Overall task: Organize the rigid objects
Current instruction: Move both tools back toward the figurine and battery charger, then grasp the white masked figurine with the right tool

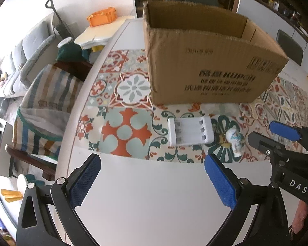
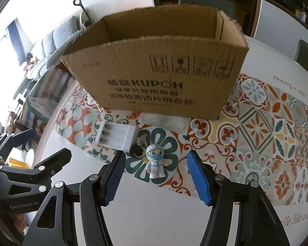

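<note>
Both my grippers wide open, holding nothing: left gripper over bare table, right gripper facing the figurine. Figurine stands on patterned mat, beside white charger; open cardboard box behind

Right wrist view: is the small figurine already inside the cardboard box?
No, the figurine stands on the patterned mat in front of the cardboard box.
</note>
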`<state>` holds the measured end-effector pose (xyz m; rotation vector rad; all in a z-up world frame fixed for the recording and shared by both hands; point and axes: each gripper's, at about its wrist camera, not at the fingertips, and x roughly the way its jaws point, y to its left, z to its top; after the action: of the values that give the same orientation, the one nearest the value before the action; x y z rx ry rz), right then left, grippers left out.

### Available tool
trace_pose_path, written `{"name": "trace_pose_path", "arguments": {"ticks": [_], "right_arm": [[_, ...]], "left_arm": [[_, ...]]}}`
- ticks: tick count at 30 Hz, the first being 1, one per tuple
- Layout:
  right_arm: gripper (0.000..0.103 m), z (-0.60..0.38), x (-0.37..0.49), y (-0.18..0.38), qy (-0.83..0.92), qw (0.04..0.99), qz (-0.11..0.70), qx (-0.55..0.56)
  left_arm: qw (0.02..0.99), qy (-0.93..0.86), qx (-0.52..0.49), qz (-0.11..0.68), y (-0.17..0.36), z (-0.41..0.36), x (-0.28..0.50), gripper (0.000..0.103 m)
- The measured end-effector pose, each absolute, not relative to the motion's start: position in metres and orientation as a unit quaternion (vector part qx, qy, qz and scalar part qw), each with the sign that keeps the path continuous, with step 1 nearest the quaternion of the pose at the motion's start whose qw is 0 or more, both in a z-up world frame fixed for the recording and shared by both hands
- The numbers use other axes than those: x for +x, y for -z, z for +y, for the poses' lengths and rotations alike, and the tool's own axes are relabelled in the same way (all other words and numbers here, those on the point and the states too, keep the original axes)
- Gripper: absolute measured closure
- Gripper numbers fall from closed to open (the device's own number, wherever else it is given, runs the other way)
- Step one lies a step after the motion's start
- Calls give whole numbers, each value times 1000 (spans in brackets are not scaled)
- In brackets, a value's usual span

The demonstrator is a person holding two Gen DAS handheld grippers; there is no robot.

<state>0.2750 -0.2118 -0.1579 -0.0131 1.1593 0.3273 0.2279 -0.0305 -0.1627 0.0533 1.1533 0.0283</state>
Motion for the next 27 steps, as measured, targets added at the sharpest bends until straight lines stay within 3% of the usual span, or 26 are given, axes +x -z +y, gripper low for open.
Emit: {"name": "trace_pose_path", "arguments": {"ticks": [21, 27], "right_arm": [[64, -202, 299, 220, -169, 790, 589, -9], [65, -197, 299, 225, -171, 793, 584, -17]], "left_arm": [[821, -22, 6, 570, 203, -29, 240, 0], [818, -22, 1, 575, 207, -28, 241, 0]]}}
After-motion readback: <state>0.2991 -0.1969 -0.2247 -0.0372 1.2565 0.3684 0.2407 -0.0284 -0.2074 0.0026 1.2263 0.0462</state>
